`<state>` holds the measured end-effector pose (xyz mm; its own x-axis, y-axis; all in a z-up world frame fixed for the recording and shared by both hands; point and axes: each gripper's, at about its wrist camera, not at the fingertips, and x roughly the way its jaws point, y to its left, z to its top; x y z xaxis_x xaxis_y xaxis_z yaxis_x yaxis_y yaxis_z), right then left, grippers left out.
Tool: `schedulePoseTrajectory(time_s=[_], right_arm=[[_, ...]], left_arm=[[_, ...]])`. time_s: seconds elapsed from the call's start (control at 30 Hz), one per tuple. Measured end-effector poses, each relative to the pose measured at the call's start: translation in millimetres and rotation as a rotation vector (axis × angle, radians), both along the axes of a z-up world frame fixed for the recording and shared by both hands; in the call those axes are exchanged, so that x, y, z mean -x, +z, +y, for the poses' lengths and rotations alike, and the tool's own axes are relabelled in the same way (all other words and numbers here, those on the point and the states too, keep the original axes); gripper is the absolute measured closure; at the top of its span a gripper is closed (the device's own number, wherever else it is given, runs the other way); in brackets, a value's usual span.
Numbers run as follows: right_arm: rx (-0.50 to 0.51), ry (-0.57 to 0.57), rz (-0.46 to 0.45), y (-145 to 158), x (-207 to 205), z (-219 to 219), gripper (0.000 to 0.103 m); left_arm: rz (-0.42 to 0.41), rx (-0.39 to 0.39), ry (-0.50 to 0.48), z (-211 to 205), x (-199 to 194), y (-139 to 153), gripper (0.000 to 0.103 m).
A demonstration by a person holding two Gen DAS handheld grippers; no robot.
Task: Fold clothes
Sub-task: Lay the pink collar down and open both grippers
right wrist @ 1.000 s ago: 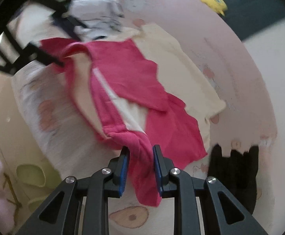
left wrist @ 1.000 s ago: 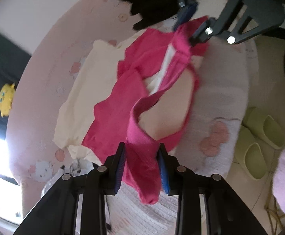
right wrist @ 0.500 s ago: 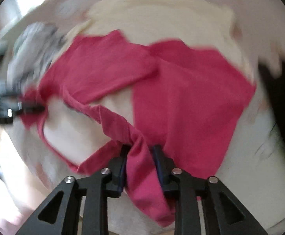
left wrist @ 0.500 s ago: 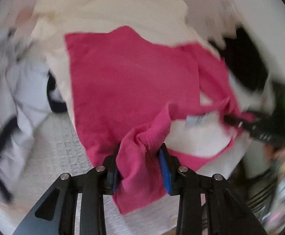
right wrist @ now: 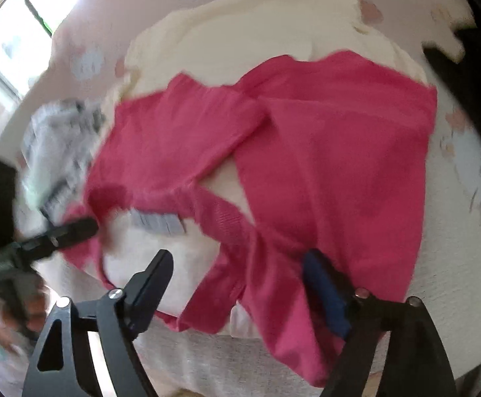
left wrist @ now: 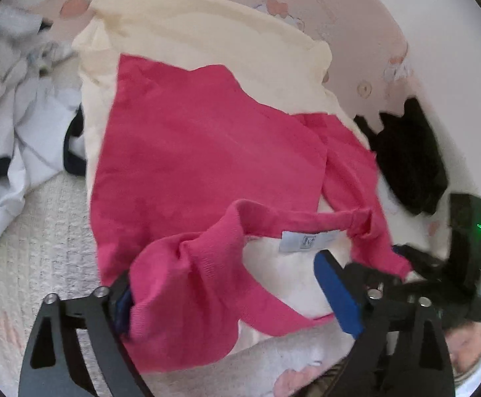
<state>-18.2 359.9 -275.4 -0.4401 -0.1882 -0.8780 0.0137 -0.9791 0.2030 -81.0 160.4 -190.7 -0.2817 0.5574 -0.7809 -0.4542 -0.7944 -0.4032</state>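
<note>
Pink garment (left wrist: pixel 207 152) on one cream garment (left wrist: pixel 207 43), one black garment (left wrist: pixel 409 158), both grippers' jaws released

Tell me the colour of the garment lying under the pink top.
Cream, a pale yellowish white garment; the left wrist view shows it best, beneath the pink top.

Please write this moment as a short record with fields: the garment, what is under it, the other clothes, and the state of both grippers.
garment: pink shirt, spread out, neck label showing
under it: cream garment
other clothes: black item; white-grey garment
left gripper: open, shoulder fabric between its jaws
right gripper: open
surface: patterned bedcover
</note>
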Motion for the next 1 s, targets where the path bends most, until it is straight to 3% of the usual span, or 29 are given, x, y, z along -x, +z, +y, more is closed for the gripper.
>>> schedulePoseTrajectory(time_s=[0.07,0.3,0.4,0.5,0.6,0.7,0.73,0.77,0.87,1.0], right_arm=[[-0.044,0.042,-0.008,-4,-1,-10,0.001],[-0.022,-0.02,-0.003,-1,-3,-4,0.002],[-0.01,-0.065,-0.008,4,-3,4,0.021],[-0.07,-0.06,0.013,10,-8,7,0.036],[-0.184,-0.024,0.042,14,-12,1,0.053],[-0.222,0.009,0.048,13,-10,-4,0.07],[-0.229,0.013,0.051,13,-9,-5,0.084],[-0.236,0.016,0.055,13,-9,-6,0.092],[-0.269,0.016,0.073,13,-7,-8,0.095],[-0.287,-0.033,0.091,18,3,-2,0.097]], left_arm=[[0.055,0.058,-0.016,10,-6,-2,0.001],[0.169,0.175,-0.031,25,-15,-8,0.001],[0.133,0.184,-0.015,22,-11,-4,0.001],[0.087,0.134,0.035,8,-6,3,0.004],[0.076,0.083,0.073,-10,-3,10,0.021],[0.056,0.104,0.097,-17,3,4,0.044],[0.049,0.116,0.107,-17,6,1,0.055],[0.062,0.118,0.113,-17,5,2,0.059],[0.067,0.124,0.127,-17,10,3,0.071],[0.055,0.133,0.143,-18,20,4,0.076]])
